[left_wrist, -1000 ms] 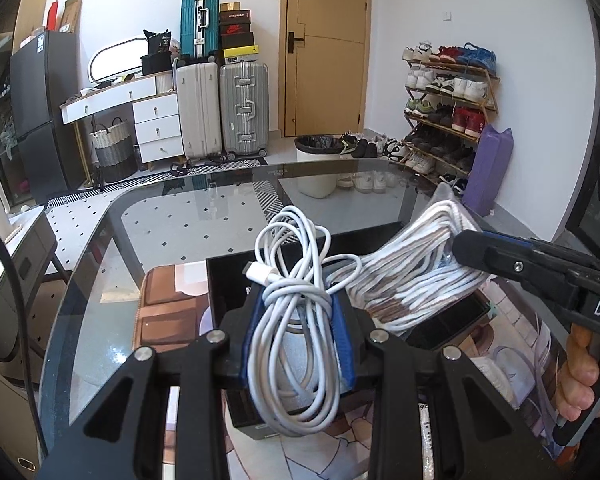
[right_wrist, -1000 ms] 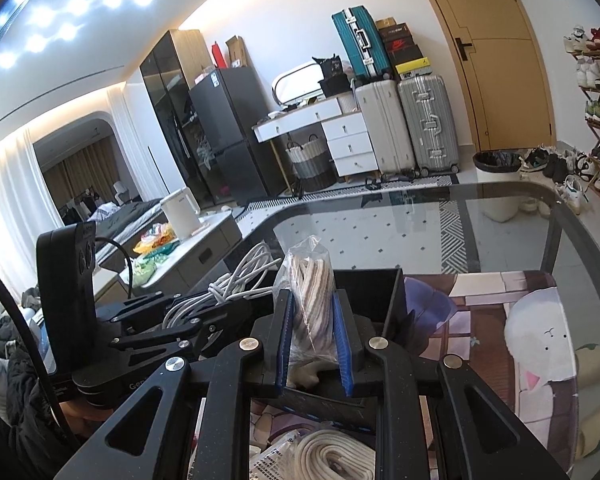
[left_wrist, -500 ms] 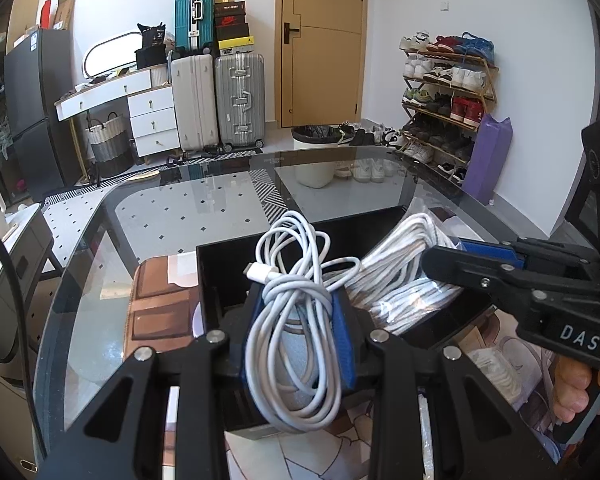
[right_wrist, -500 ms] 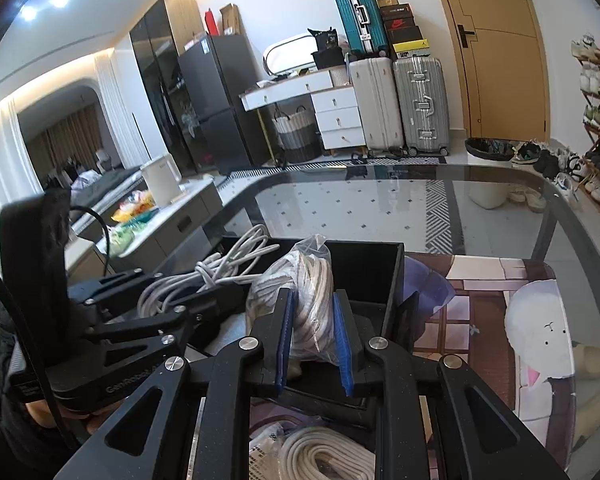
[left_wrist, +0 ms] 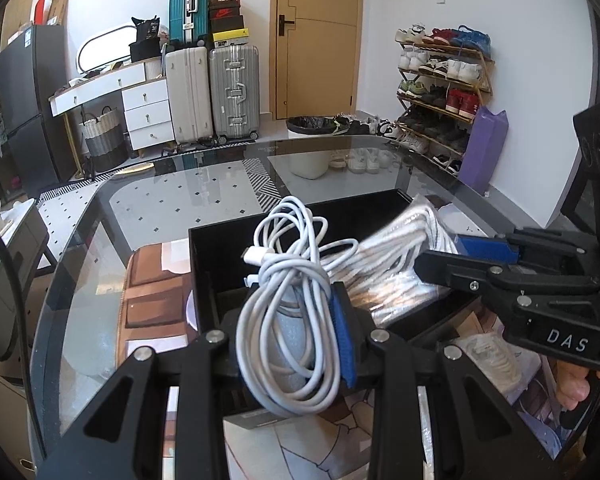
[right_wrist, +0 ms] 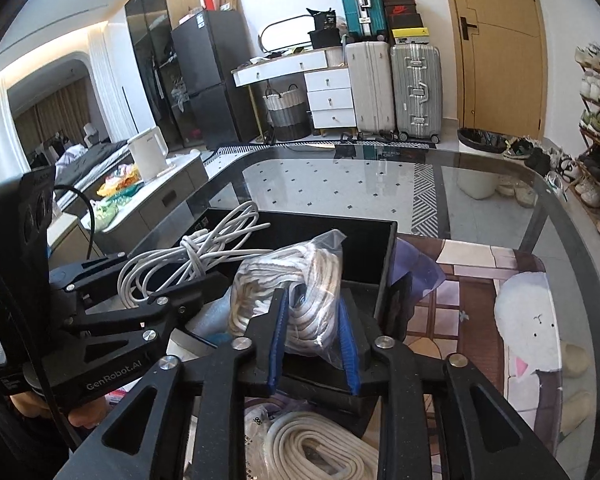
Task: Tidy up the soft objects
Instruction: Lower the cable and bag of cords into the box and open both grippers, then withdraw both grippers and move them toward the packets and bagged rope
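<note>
A coiled white charging cable [left_wrist: 288, 312] hangs over the near end of a black box [left_wrist: 196, 240], with my left gripper [left_wrist: 296, 320] shut on it. A clear bag of white rope [right_wrist: 296, 280] lies inside the black box [right_wrist: 328, 222]. My right gripper [right_wrist: 314, 340] straddles the bag and its jaws are opening; the blue pads [right_wrist: 278, 332] stand just off the plastic. In the left wrist view the bagged rope [left_wrist: 392, 252] lies slanted across the box with the right gripper [left_wrist: 440, 260] at its right end. The left gripper [right_wrist: 196, 284] and cable [right_wrist: 188, 248] show left of the bag.
The box sits on a glass table [right_wrist: 380, 184] over a cartoon-print mat [right_wrist: 528, 312]. Another bagged coil of cream rope [right_wrist: 312, 452] lies in front of the box, under my right gripper. A hand [left_wrist: 572, 388] holds the right gripper's handle.
The right gripper came down with the bagged rope into the box, and its jaws have parted around the bag. The left gripper kept its hold on the cable and barely moved.
</note>
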`<state>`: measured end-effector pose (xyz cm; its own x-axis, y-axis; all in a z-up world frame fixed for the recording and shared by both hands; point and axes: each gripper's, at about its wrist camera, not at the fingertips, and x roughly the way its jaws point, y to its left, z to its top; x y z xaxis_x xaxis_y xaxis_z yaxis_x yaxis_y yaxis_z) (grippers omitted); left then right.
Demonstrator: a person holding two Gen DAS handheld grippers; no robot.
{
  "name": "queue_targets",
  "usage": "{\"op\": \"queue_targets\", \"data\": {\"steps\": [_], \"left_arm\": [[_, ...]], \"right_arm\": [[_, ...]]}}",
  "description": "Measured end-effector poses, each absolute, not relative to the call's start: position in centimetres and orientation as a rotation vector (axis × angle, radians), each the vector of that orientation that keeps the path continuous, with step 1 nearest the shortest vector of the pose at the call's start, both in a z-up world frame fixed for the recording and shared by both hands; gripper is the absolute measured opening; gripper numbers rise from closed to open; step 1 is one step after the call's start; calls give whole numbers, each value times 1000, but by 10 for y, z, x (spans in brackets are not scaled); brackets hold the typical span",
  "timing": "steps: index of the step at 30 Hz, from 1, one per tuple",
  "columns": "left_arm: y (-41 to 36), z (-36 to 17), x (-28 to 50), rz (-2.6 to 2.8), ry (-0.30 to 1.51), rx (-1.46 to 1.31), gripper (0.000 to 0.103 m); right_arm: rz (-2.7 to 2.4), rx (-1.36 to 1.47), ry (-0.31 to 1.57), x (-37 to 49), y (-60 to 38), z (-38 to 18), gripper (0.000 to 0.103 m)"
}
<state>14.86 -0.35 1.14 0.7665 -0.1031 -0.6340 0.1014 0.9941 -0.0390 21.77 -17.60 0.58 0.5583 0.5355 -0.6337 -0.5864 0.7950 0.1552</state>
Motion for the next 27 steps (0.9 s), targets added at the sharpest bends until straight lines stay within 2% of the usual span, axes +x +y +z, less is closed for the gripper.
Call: {"op": "queue_targets", "data": {"steps": [2,5,7,9,11,12,13,14,16,18,27], "left_arm": [[-2,11,146,-116,682,3,32],[2,15,141,-123,674,-11,39],[4,20,138,-124,660,-19,52],[5,25,132,-125,642,-24,56],[6,28,129,-123,638,-27,61],[7,30,128,-119,636,-28,67],[8,31,125,-106,633,-29,80],[10,32,123,-95,628,-32,86],[13,35,118,-85,611,-47,100],[16,36,113,-78,608,-64,103],[17,33,82,-58,622,-52,103]], "right_arm": [[668,-51,669,212,-181,9,49],[676,-7,633,208,-191,13,58],[672,-13,637,207,-195,13,62],[663,-26,636,205,-198,14,71],[673,-30,636,200,-202,15,89],[675,-34,635,197,-204,16,92],[671,-42,626,193,-206,17,95],[667,-48,617,189,-209,18,100],[668,-53,614,183,-213,19,102],[671,-54,623,177,-216,18,102],[682,-36,682,161,-236,4,102]]}}
